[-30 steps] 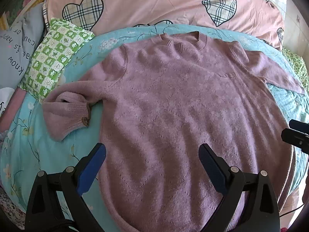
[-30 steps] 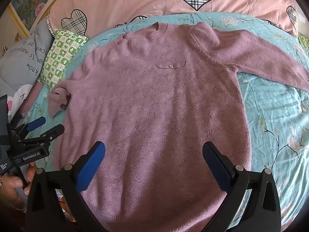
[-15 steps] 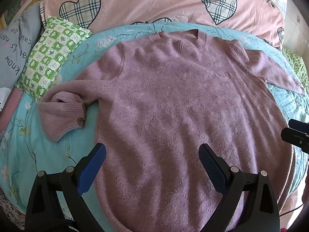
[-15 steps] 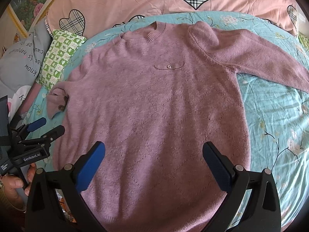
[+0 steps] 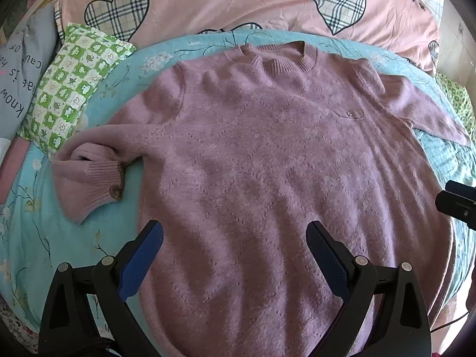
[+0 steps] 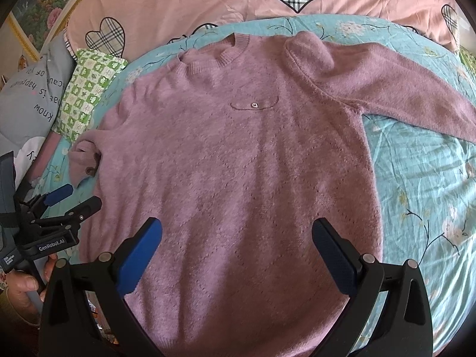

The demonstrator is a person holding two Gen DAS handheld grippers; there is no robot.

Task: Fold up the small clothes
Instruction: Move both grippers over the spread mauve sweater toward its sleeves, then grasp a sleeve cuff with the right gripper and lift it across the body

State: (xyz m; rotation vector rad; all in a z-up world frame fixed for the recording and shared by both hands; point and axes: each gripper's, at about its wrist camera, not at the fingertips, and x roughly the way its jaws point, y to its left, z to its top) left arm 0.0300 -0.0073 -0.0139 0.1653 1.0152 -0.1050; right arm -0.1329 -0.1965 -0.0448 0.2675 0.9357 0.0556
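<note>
Mauve knit sweater lies flat, front up, on the bed's turquoise sheet; both views have crept leftward, left tongs and right tongs gaping empty, folding unstarted.

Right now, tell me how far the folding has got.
Done: the sweater lies spread flat, front up, on the bed. One sleeve is stretched out; the other cuff is bunched beside the body. In hand: nothing. The left gripper and right gripper hover open over the hem. Left: every fold, sleeves first.
</note>
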